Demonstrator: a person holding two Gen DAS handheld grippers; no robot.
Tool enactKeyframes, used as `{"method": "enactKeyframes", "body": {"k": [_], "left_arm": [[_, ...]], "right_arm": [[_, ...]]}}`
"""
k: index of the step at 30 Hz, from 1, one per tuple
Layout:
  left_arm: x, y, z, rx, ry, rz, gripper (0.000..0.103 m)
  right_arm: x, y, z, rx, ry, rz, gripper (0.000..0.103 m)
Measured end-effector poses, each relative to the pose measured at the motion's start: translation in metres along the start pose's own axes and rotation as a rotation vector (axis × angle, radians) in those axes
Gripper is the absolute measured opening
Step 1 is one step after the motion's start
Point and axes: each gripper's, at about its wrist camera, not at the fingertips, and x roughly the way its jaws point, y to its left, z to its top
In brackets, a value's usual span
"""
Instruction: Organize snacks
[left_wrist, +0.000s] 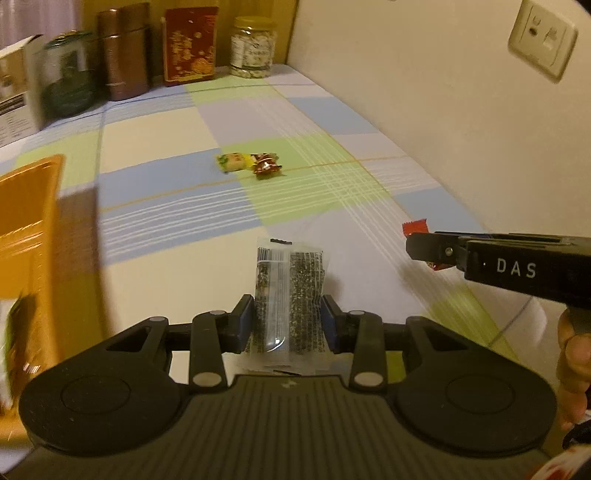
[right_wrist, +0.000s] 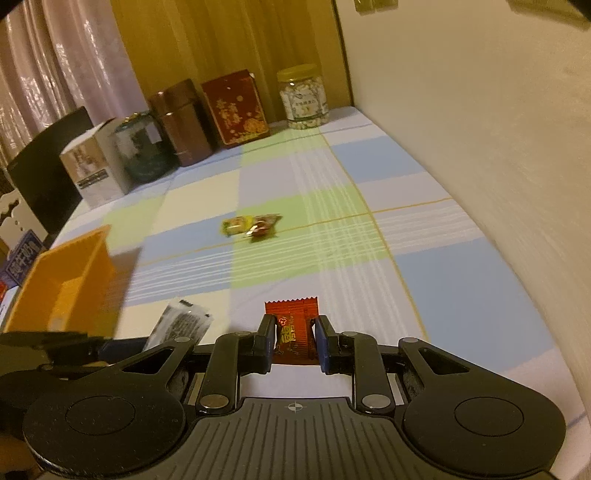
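My left gripper (left_wrist: 288, 317) is shut on a clear packet of dark seaweed snack (left_wrist: 290, 291), held above the checked tablecloth. My right gripper (right_wrist: 294, 341) is shut on a red snack packet (right_wrist: 293, 332), also lifted off the cloth. In the left wrist view the right gripper (left_wrist: 419, 249) comes in from the right with the red packet (left_wrist: 415, 226) showing at its tip. In the right wrist view the seaweed packet (right_wrist: 183, 321) shows at lower left. Two more snacks lie together mid-table: a yellow-green one (left_wrist: 233, 161) and a brown-red one (left_wrist: 266, 165).
An orange bin (left_wrist: 26, 229) stands at the left, also seen as the orange bin (right_wrist: 62, 284). Along the back stand a white box (right_wrist: 92, 162), a dark jar (right_wrist: 142, 147), a brown canister (right_wrist: 184, 122), a red box (right_wrist: 236, 107) and a clear jar (right_wrist: 303, 98). A wall (right_wrist: 480, 147) runs along the right.
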Motion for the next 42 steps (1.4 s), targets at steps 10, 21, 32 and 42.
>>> {"method": "enactKeyframes", "body": {"k": [10,21,32,42], "left_arm": [[-0.083,0.012,-0.024,-0.09,-0.064,-0.005,0.035],[-0.148,0.03,-0.048,-0.123,-0.125,0.024,0.035],[-0.181,0.057,-0.068,-0.163,-0.151,0.09,0.035],[-0.2,0.081,-0.076,-0.195,-0.164,0.142,0.035]], "right_arm": [[-0.057,0.041,-0.021,-0.01,-0.022,-0.004,0.024],[-0.09,0.095,-0.042,-0.061,-0.037,0.043,0.024],[-0.092,0.14,-0.05,-0.133,-0.033,0.099,0.024],[-0.082,0.174,-0.055,-0.184,-0.008,0.151,0.024]]}}
